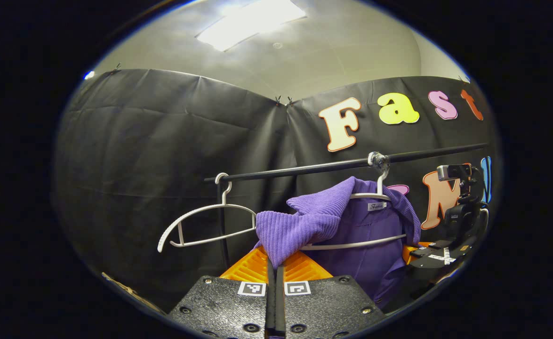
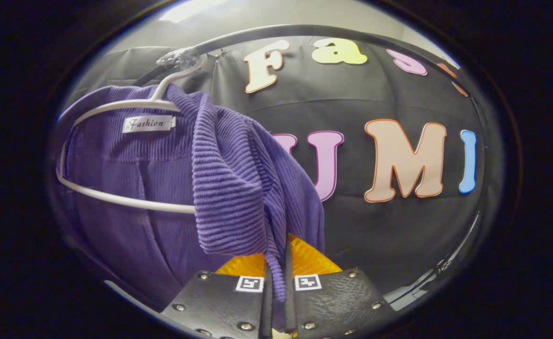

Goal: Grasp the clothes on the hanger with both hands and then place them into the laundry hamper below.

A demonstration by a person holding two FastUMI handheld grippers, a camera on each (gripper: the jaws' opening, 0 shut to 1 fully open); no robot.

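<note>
Left gripper view has the left tongs (image 1: 274, 282) pinched tight on a fold of the purple garment (image 1: 300, 223), pulled off one shoulder of its white hanger (image 1: 356, 245) while the rest of the cloth hangs from it on the black rail (image 1: 304, 169). Right gripper view shows the right tongs (image 2: 276, 282) likewise closed on a ribbed edge of the garment's other side, which drapes down between the fingers. Both grasps therefore look made; what seems left is to free the garment from the hanger, lower it and drop it into the hamper, whose place cannot be told from these views. An empty hanger (image 1: 201, 226) hangs just beside on the same rail, near the pulled fold, and could snag it. The right gripper's body (image 1: 455, 221) sits at the far side of the garment in the left gripper view. The hanger's lower bar crosses in front of the cloth and may catch it as it comes away.
</note>
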